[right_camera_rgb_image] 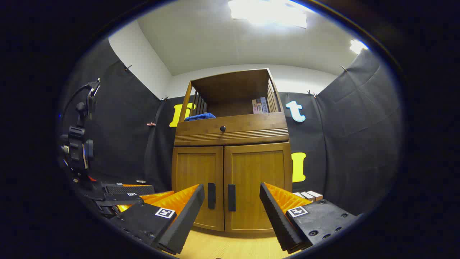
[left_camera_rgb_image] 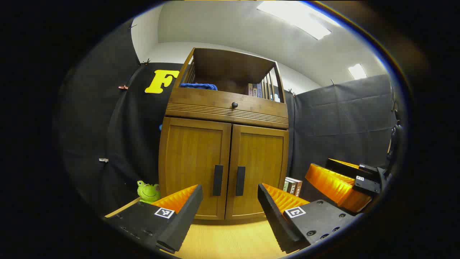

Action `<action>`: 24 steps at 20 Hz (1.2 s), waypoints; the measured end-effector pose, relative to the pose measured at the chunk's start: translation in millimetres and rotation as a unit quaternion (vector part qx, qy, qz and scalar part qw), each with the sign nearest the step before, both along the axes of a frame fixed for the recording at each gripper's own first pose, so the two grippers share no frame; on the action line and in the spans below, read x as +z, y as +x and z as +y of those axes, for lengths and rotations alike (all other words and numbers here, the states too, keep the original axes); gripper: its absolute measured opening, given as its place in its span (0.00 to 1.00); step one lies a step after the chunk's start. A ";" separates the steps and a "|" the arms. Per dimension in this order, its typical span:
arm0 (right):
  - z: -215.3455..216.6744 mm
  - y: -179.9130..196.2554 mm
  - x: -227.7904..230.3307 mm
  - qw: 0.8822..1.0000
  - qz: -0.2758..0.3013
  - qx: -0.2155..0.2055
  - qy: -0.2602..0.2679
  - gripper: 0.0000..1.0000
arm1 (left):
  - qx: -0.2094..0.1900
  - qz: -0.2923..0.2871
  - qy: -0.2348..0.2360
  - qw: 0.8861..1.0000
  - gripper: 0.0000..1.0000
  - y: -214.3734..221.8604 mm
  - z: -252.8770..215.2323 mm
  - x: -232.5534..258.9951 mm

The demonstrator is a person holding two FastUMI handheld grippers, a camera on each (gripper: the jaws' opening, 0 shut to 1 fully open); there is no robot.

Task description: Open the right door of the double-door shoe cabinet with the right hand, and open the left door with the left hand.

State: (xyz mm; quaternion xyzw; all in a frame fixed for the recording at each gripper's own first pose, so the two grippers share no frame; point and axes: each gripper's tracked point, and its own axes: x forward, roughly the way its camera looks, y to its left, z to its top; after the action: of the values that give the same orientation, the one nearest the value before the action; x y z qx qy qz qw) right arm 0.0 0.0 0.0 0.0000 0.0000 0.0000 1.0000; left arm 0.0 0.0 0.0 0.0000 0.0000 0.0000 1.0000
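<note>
A wooden shoe cabinet stands ahead with both doors shut. The left door and right door each carry a black vertical handle, the left handle and the right handle, side by side at the middle seam. My left gripper is open, a short way from the doors, its fingers framing both handles. My right gripper is open too and farther back. The right gripper also shows at the right in the left gripper view.
Above the doors are a drawer with a round black knob and an open shelf holding a blue cloth and books. A green frog toy sits left of the cabinet, small boxes to its right. The floor is light wood.
</note>
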 end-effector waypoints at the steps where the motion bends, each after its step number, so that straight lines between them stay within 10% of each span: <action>1: -4.2 -0.2 1.0 1.000 -0.001 -0.004 -0.011 0.97 | 0.000 0.000 0.000 1.000 0.96 -1.6 -0.7 -0.3; 24: 1.7 13.8 -25.9 0.999 0.037 0.010 -0.021 0.97 | 0.015 0.007 0.012 1.000 0.95 -13.7 8.2 -3.5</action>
State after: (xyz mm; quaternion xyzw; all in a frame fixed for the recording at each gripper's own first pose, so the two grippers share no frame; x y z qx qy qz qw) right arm 13.8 1.7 -25.9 -0.0205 0.0371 0.0100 0.9991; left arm -13.7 8.2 -3.5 0.0121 0.0068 0.0146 0.9998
